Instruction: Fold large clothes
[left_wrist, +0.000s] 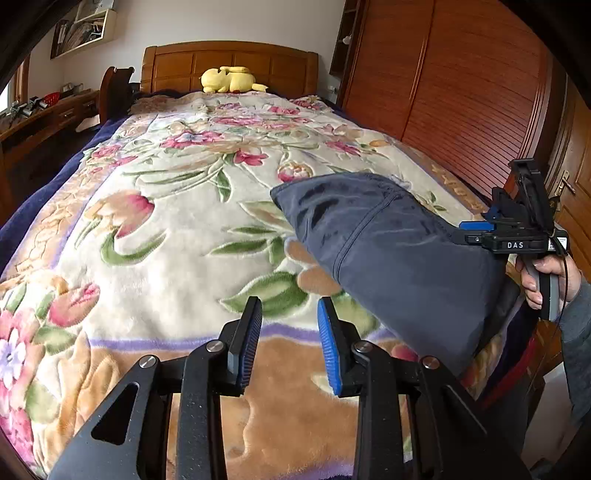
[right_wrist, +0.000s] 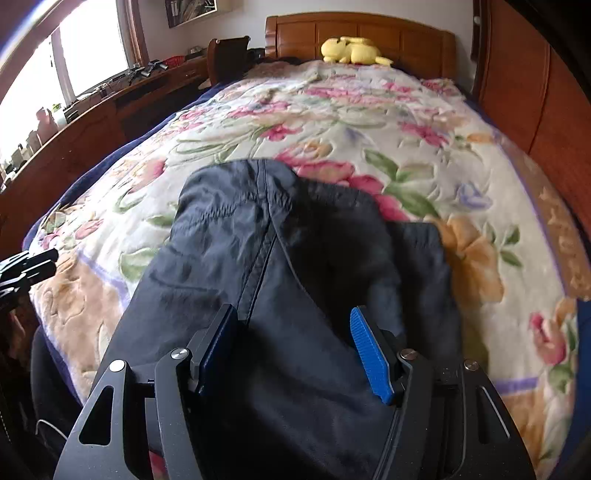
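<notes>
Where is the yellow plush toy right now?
The yellow plush toy lies at the far end of the bed, against the wooden headboard, top centre in both wrist views.

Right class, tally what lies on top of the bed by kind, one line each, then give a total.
Dark navy fabric garment: 1
Yellow plush toy by the wooden headboard: 1
Cream floral fleece blanket covering the bed: 1
Total: 3

- My left gripper (left_wrist: 290, 341) — jaws parted, nothing between — above the floral blanket (left_wrist: 166, 229).
- Dark garment (left_wrist: 399, 258) at right, beside my right gripper (left_wrist: 517, 236).
</notes>
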